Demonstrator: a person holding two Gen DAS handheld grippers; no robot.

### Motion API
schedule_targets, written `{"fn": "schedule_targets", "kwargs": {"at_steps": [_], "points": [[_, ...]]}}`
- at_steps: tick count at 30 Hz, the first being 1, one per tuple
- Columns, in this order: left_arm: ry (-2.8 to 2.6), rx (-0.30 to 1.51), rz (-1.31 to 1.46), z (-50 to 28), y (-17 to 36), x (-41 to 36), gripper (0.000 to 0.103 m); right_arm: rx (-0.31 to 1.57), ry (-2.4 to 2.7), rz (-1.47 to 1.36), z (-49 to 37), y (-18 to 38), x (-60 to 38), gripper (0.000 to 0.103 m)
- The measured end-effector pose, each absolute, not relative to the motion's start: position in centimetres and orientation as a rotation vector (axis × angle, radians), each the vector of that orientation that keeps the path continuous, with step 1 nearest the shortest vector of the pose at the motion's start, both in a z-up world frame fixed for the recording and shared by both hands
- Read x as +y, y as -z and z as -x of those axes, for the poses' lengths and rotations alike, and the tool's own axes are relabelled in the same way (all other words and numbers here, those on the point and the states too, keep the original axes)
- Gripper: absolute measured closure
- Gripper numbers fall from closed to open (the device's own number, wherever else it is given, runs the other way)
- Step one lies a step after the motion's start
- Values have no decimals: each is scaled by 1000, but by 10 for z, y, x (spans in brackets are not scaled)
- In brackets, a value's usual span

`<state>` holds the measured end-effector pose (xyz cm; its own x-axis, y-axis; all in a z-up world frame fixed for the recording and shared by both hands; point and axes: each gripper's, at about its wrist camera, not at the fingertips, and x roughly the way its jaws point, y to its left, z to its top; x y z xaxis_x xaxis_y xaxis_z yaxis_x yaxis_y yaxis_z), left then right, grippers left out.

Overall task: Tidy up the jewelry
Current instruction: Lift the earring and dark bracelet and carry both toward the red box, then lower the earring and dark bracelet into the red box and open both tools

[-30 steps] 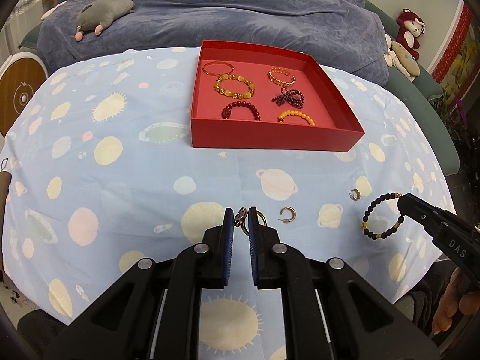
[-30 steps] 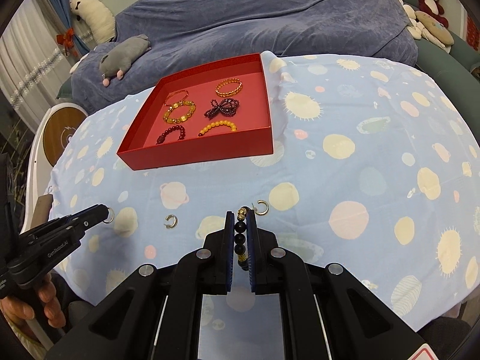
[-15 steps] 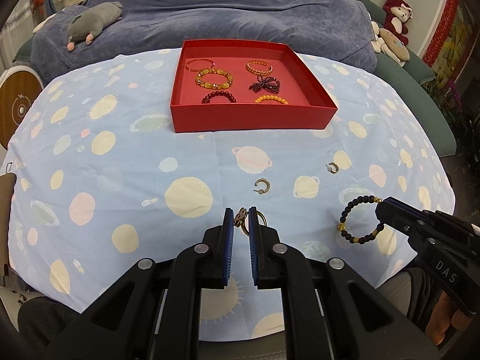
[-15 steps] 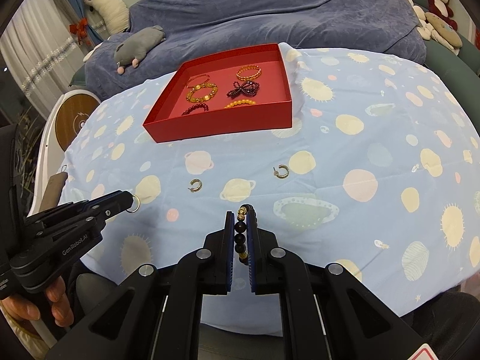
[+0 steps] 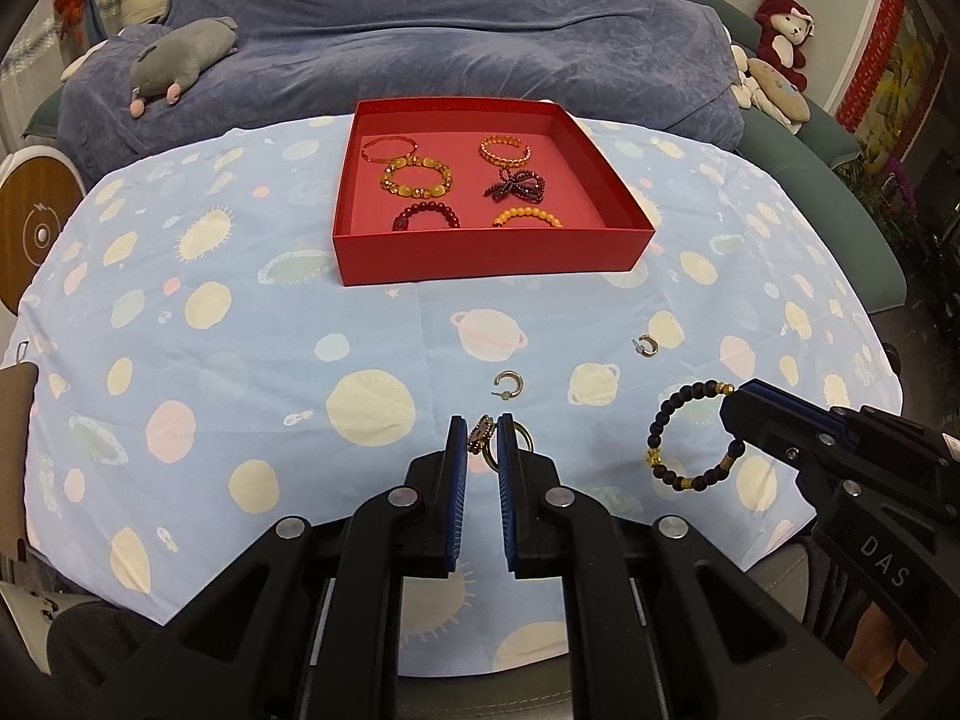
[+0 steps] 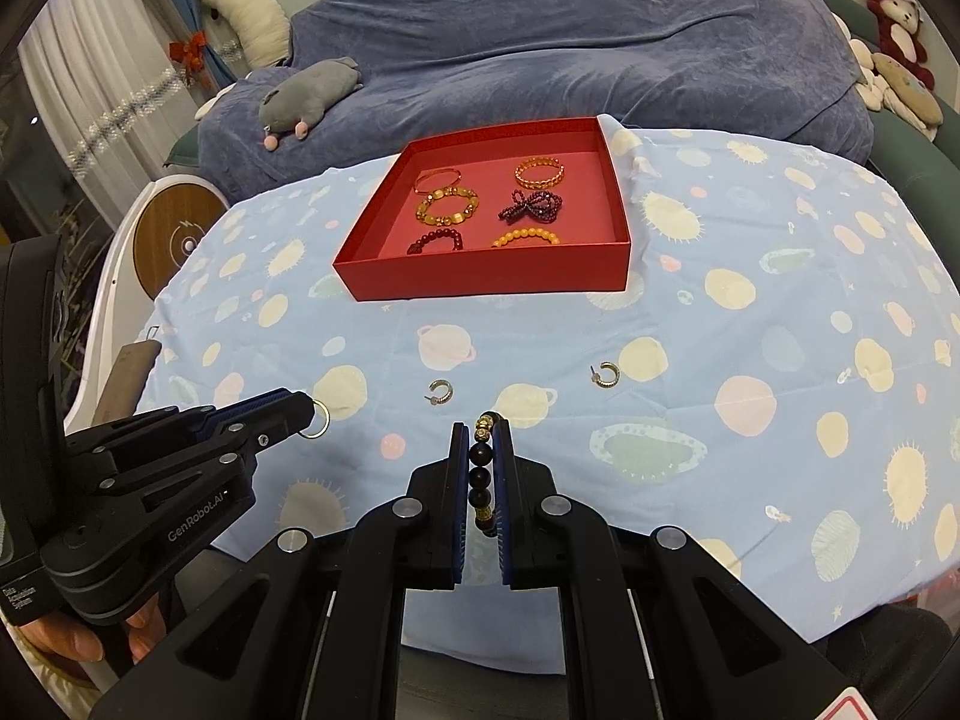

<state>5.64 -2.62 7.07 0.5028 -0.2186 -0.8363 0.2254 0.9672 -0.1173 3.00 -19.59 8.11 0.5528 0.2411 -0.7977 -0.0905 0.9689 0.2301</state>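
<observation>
My left gripper (image 5: 483, 429) is shut on a gold ring with an ornament (image 5: 480, 433), held above the near edge of the table; the ring also shows in the right wrist view (image 6: 317, 418). My right gripper (image 6: 482, 435) is shut on a dark beaded bracelet with gold beads (image 6: 482, 468), which hangs to the right in the left wrist view (image 5: 690, 435). A red tray (image 5: 480, 252) at the far middle holds several bracelets. Two small hoop earrings (image 5: 509, 385) (image 5: 647, 345) lie on the cloth between the tray and the grippers.
The table wears a light blue cloth with planets and suns (image 5: 240, 312). Behind it is a sofa under a dark blue cover (image 5: 450, 18) with a grey plush toy (image 5: 180, 60). A round wooden disc (image 5: 36, 228) stands at the left.
Both grippers have pulled back toward me and risen with their jewelry; the tray and the earrings now look farther away. Both stay shut.
</observation>
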Motion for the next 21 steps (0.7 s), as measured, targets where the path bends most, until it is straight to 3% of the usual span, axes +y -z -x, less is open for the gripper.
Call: {"fn": "schedule_targets", "kwargs": {"at_steps": [21], "points": [[266,928,-13,-198,-105,-40,93,869,-222,-192,-186,-122,-199,96]]}}
